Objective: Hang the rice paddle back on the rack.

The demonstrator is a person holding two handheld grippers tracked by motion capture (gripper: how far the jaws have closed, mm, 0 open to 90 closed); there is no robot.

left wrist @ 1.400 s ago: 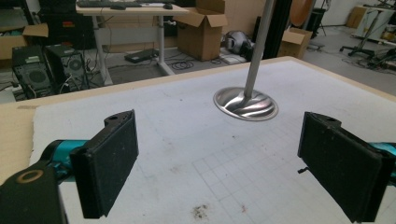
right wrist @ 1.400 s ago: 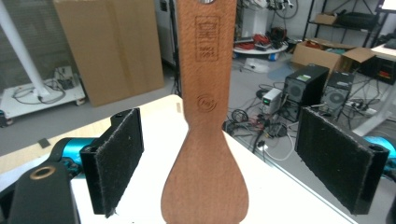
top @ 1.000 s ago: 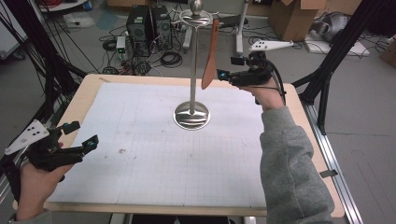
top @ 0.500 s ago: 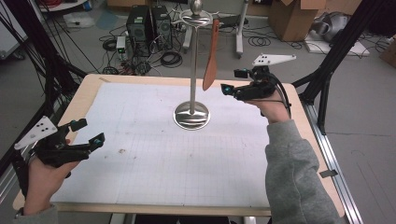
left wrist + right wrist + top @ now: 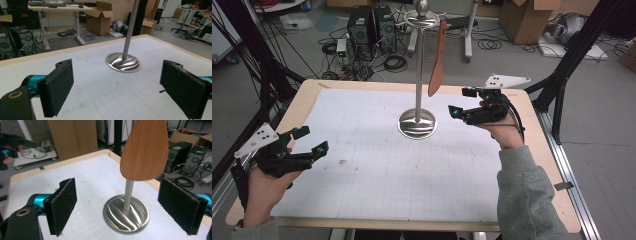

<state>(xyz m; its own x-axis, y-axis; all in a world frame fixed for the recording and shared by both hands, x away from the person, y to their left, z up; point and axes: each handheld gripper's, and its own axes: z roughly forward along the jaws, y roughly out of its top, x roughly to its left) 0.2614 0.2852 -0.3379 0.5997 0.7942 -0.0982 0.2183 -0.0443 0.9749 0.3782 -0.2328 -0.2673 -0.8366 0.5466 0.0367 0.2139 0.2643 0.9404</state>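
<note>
**Hanging spatula on metal stand, both grippers wide open**

Resting nearest the person, at the table's front left corner: left gripper (image 5: pixel 310 140), held in the left hand (image 5: pixel 259 187). Jaws spread wide, nothing between them; its own view shows two black pads well apart over bare gridded paper. Grey three-cornered plate on top, pointing to the left edge.

Item: table (image 5: pixel 544 150), pale wooden rim, top covered by a white gridded sheet (image 5: pixel 377 170). One small dark mark (image 5: pixel 342 161) on the sheet, just right of the left gripper.

Item: right gripper (image 5: pixel 462 102), held in the right hand (image 5: pixel 504 132), grey sleeve (image 5: pixel 524 200) running back to the near edge. It hovers above the sheet at mid-depth, right of the stand, jaws aimed left toward the spatula's lower end. Jaws wide apart, holding nothing; in the right gripper view the spatula blade (image 5: pixel 144 150) hangs ahead between the two pads, untouched.

Item: metal stand (image 5: pixel 417 122), round polished base on the sheet near the table's middle, slim upright pole, ball finial and hook ring at the top.

Item: wooden spatula (image 5: pixel 438 57), hung from the stand's top, on the right of the pole, blade downward, clear of the table and near the right gripper.

Beyond the table: computer towers (image 5: pixel 371 25), loose cables on the floor, cardboard boxes (image 5: pixel 524 20).
</note>
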